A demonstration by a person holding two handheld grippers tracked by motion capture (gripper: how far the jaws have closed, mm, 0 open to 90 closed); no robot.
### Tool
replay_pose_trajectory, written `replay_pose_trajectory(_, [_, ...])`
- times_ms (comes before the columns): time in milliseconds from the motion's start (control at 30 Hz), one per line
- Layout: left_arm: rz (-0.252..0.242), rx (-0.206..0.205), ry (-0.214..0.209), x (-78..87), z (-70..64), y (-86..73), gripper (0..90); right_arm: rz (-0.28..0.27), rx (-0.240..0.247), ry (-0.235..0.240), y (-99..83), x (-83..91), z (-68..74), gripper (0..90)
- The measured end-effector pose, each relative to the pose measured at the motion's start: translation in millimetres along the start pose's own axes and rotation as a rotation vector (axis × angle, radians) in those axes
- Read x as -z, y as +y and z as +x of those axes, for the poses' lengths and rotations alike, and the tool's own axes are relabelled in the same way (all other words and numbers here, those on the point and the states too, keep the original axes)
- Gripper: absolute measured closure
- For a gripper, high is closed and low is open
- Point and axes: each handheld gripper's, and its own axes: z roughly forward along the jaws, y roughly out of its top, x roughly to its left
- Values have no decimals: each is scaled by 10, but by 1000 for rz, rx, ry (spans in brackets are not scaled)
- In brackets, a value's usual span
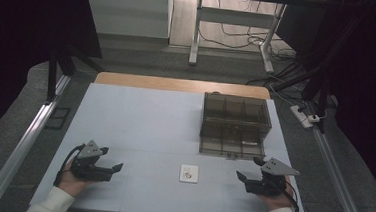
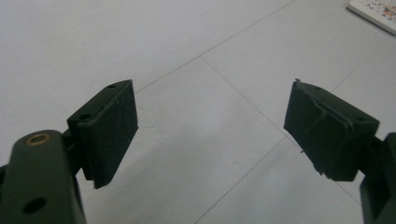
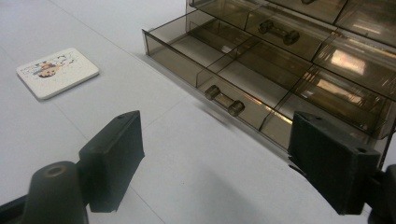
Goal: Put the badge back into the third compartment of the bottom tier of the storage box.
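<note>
Left claw (image 1: 116, 167) wide open, empty, low over worktop (image 1: 139, 122). Right claw (image 1: 241, 177) wide open, empty. White card (image 1: 189, 173) between them. Drawer box (image 1: 234, 124) beyond, bottom drawer (image 3: 219, 70) pulled out.

Beyond the matte black jaws of the right gripper (image 3: 215, 158), a smoky brown see-through plastic drawer box (image 3: 261, 60). Left of those jaws, a small white flat tile (image 3: 57, 73) printed with an orange, blue and black drawing. Beneath, a pale grey-white table sheet (image 3: 56, 140).

Card (image 1: 189, 173) btwn grippers, drawer box (image 1: 235, 124) behind, to its right
</note>
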Motion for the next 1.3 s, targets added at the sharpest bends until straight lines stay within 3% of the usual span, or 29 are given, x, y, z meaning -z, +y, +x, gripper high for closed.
replay_pose_trajectory(767, [-12, 4, -9, 20, -1, 5, 171, 0, 18, 6, -2, -23, 12, 215])
replay_pose_trajectory(1300, [-14, 10, -13, 20, 8, 7, 171, -37, 22, 24, 161, -41, 38, 226])
